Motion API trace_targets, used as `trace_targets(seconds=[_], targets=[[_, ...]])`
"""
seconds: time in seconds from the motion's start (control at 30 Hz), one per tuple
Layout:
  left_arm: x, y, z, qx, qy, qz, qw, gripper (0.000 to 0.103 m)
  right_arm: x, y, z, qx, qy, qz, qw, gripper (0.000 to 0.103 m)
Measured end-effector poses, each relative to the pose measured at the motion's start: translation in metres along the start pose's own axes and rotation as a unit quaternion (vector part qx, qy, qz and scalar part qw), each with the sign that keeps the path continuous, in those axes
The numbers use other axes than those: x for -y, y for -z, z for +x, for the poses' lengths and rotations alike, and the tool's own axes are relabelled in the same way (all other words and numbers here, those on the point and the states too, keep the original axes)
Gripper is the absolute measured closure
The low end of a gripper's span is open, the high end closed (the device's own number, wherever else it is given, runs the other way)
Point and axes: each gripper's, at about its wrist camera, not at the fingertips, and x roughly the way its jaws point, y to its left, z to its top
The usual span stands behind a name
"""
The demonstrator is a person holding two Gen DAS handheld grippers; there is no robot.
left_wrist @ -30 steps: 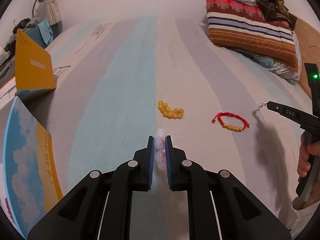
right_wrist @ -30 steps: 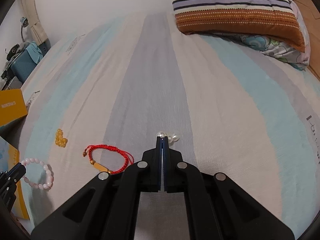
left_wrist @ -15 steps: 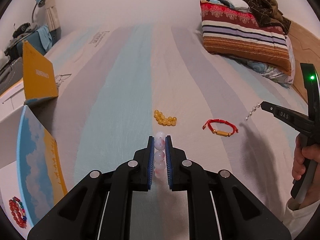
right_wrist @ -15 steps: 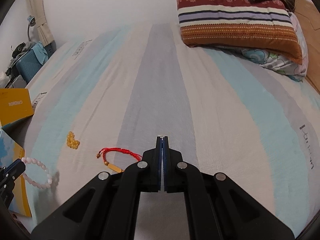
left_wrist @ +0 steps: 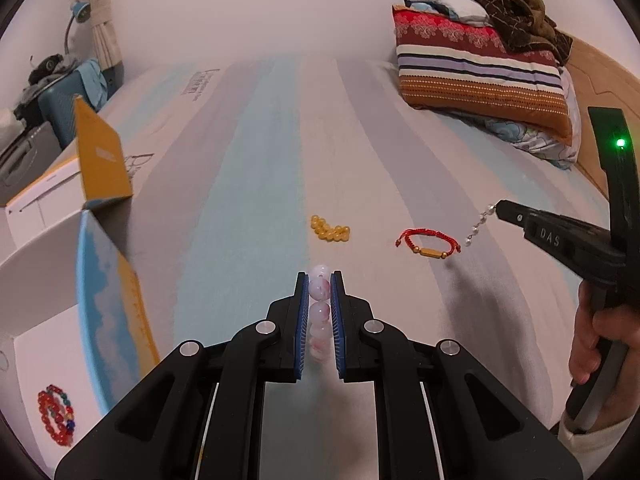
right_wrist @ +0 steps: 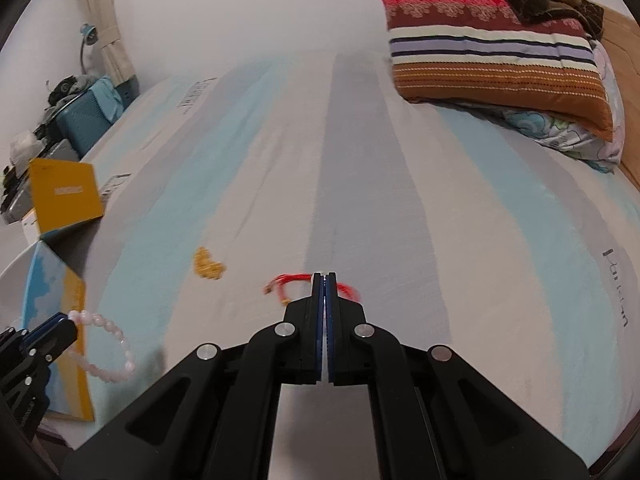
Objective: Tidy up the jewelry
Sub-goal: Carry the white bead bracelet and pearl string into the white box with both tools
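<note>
My left gripper (left_wrist: 319, 280) is shut on a pink-and-white bead bracelet (left_wrist: 320, 312), held above the striped bed; the bracelet hangs from it in the right wrist view (right_wrist: 108, 344). My right gripper (right_wrist: 324, 276) is shut; in the left wrist view a small pearl chain (left_wrist: 478, 226) dangles from its tip (left_wrist: 500, 206). A yellow bead bracelet (left_wrist: 330, 229) and a red cord bracelet with a gold bar (left_wrist: 429, 242) lie on the sheet between the grippers. An open white box (left_wrist: 52, 344) at the left holds a red bead bracelet (left_wrist: 56, 414).
The box's blue-and-yellow flaps (left_wrist: 108, 320) stand up at the left edge of the bed. A striped pillow (left_wrist: 480, 68) with clothes on it lies at the far right. A wooden headboard (left_wrist: 600, 76) is behind it. A suitcase and lamp (left_wrist: 76, 12) stand far left.
Both grippers have risen and pulled back from the sheet with their bracelets. The pearl chain left the bed. The white box and its red bracelet have come into the left wrist view.
</note>
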Motion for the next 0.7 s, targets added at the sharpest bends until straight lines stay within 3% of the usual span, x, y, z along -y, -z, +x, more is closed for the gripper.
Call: trace_targets(seconds=[0.33,0.7], targets=[[-0.035,0.006,-0.057,0.025,-0.027,-0.017,0.9992,0.093,-0.087,0.006,-0.039,0.016,-0.043,-0.038,0.998,0.103],[-0.117,0.023,-0.133,0.055,-0.085,-0.060,0.9930,0.093,-0.209,0.010,-0.084,0.036,-0.098,-0.100,0.989,0.103]])
